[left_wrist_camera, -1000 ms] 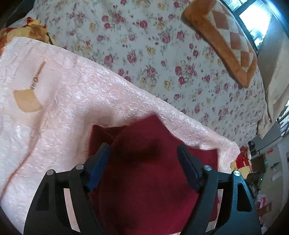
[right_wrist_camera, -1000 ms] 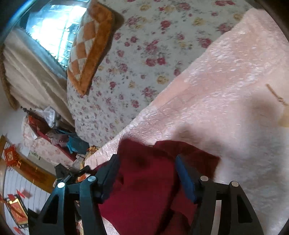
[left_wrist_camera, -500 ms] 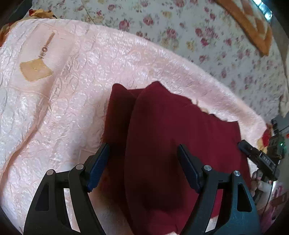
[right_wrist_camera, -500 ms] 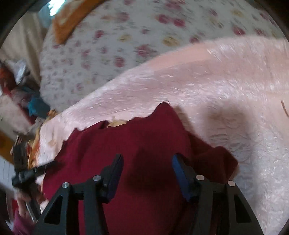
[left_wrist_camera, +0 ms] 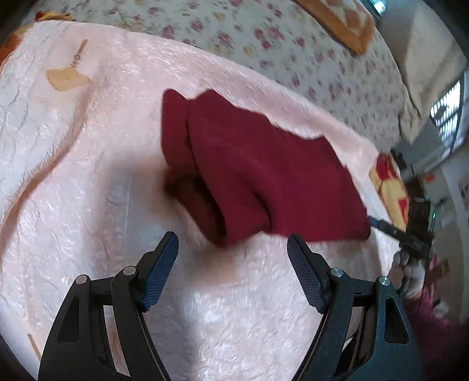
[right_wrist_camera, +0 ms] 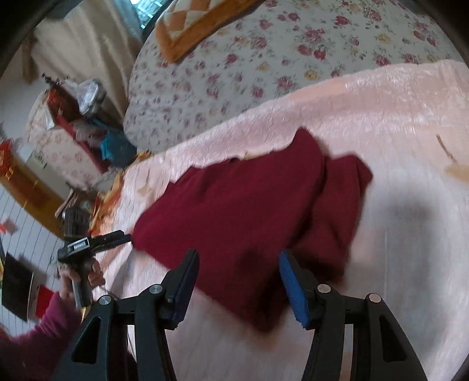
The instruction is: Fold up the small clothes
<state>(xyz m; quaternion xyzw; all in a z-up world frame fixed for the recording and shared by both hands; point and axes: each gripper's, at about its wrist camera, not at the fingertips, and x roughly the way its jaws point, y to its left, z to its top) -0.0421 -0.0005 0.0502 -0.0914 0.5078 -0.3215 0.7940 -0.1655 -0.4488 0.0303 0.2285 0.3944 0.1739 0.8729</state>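
Observation:
A dark red garment (left_wrist_camera: pixel 258 173) lies folded on a pale pink blanket (left_wrist_camera: pixel 88 175); it also shows in the right wrist view (right_wrist_camera: pixel 243 211). My left gripper (left_wrist_camera: pixel 233 249) is open and empty, pulled back just short of the garment's near edge. My right gripper (right_wrist_camera: pixel 237 269) is open and empty, its jaws standing over the garment's near edge without gripping it. In the right wrist view my left gripper (right_wrist_camera: pixel 96 243) shows at the garment's left end, held in a hand. In the left wrist view my right gripper (left_wrist_camera: pixel 392 230) shows at the garment's right end.
The pink blanket (right_wrist_camera: pixel 395 123) lies on a floral bedspread (right_wrist_camera: pixel 263 52). An orange checked cushion (right_wrist_camera: pixel 190 26) sits at the far side of the bed. Cluttered furniture (right_wrist_camera: pixel 67 117) stands beyond the bed's left edge. A yellow and red cloth (left_wrist_camera: pixel 390 181) lies past the blanket's right edge.
Both grippers have backed away from the red garment and risen. The garment now lies flat and folded on the blanket, farther from both cameras.

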